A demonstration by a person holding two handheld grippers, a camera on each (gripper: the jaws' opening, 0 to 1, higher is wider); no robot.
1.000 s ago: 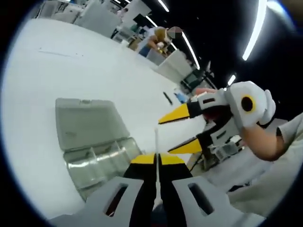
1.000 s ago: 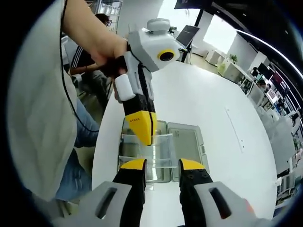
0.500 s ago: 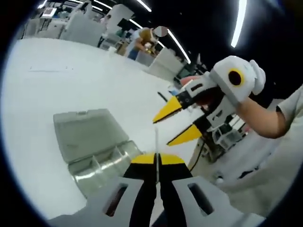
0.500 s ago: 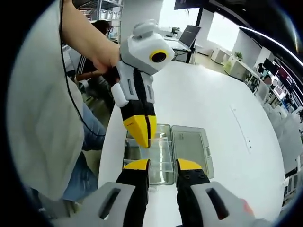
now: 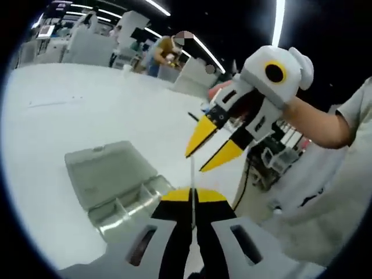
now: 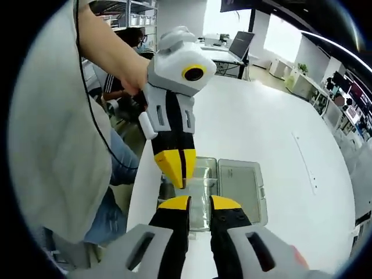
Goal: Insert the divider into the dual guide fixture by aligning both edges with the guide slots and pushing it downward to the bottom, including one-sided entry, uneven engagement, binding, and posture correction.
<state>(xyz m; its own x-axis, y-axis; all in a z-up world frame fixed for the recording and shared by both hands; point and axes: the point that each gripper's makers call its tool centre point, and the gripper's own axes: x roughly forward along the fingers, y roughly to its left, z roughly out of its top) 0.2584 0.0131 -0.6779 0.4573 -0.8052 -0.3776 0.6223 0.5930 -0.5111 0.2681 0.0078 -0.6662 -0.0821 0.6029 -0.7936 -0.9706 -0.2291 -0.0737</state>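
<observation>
White and wide, the table [image 5: 87, 110] carries a clear plastic box [image 5: 125, 200] with its flat lid [image 5: 107, 171] folded open beside it; in the right gripper view the same box [image 6: 200, 192] lies close to the table edge [image 6: 135, 192], next to a seated person's leg in jeans [image 6: 113, 192].

In the left gripper view, the left gripper [image 5: 192, 196] has its yellow tips pressed together on the divider [image 5: 192, 174], a thin clear sheet seen edge-on, so it looks like a pale line rising between the jaws. It is held in the air above the box, not yet in the guide slots. The right gripper [image 5: 212, 150] comes in from the right with its two yellow tips spread a little apart, near the upper end of the divider; I cannot tell if they touch it.

In the right gripper view, the right gripper [image 6: 199, 203] holds nothing that I can see, and its tips stand with a narrow gap. The left gripper [image 6: 180, 168] points down just before them. The divider is hard to make out there.

Inner walls of the box are blurred. Much free table lies beyond the lid.
</observation>
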